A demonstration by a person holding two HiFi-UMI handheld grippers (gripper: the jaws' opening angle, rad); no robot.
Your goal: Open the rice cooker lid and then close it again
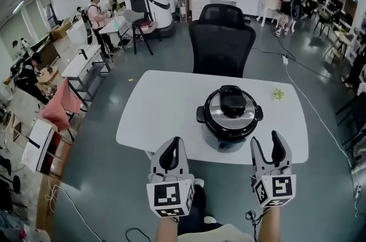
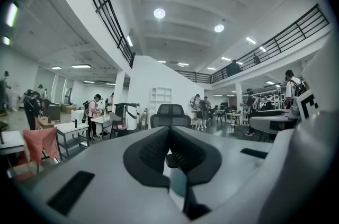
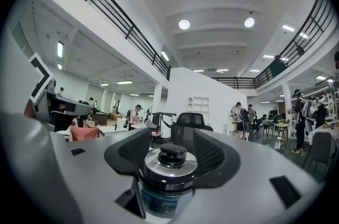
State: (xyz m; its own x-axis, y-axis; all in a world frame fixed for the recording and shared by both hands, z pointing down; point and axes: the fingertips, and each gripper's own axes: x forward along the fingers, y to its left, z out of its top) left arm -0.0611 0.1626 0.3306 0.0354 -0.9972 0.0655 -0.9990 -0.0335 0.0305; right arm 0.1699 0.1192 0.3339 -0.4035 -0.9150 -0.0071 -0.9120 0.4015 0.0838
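Observation:
The rice cooker [image 1: 229, 118] stands on the white table [image 1: 160, 115] near its front edge, with its lid down and a black knob on the silver top. Both grippers hang in front of the table edge, short of the cooker and not touching it. My left gripper [image 1: 174, 145] is to the cooker's lower left, its jaws meeting at the tips [image 2: 169, 130] with nothing between them. My right gripper [image 1: 267, 146] is to the lower right with its jaws apart. The cooker [image 3: 169, 164] shows beyond that gap [image 3: 170, 135], still ahead of the fingertips.
A black office chair [image 1: 222, 43] stands behind the table. A small green thing [image 1: 278, 94] lies at the table's far right. Desks, a pink-draped chair [image 1: 62, 104] and people fill the left; a cable [image 1: 309, 103] runs along the floor on the right.

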